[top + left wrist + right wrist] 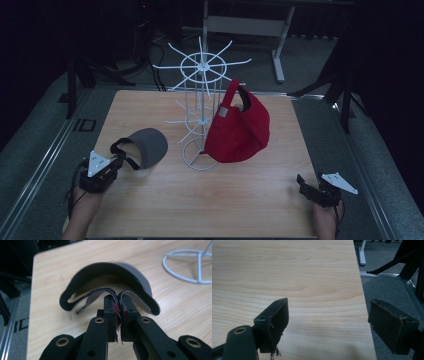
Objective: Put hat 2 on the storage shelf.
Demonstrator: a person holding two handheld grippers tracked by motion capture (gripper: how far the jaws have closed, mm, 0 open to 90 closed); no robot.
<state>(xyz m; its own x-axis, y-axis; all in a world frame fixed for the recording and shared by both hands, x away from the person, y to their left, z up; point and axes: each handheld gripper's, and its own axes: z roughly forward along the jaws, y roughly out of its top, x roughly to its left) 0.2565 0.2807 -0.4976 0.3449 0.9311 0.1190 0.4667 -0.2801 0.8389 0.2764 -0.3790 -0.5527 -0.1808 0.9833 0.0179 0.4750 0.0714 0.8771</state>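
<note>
A grey visor [149,145] lies on the wooden table [240,195] at the left. My left gripper [118,159] is shut on its black strap [107,291] at the visor's back, the strap pinched between the pads [113,307]. A red cap [239,125] hangs on a white wire rack [200,90] in the middle of the table. My right gripper [303,183] stands open near the table's front right corner, with nothing between its fingers [275,320]. The right gripper view looks across bare wood at the table's right edge [362,302].
The rack's ring base [187,265] rests on the table to the right of the visor. A grey carpeted floor [387,290] lies past the table's right edge. A desk frame [280,30] stands behind the table.
</note>
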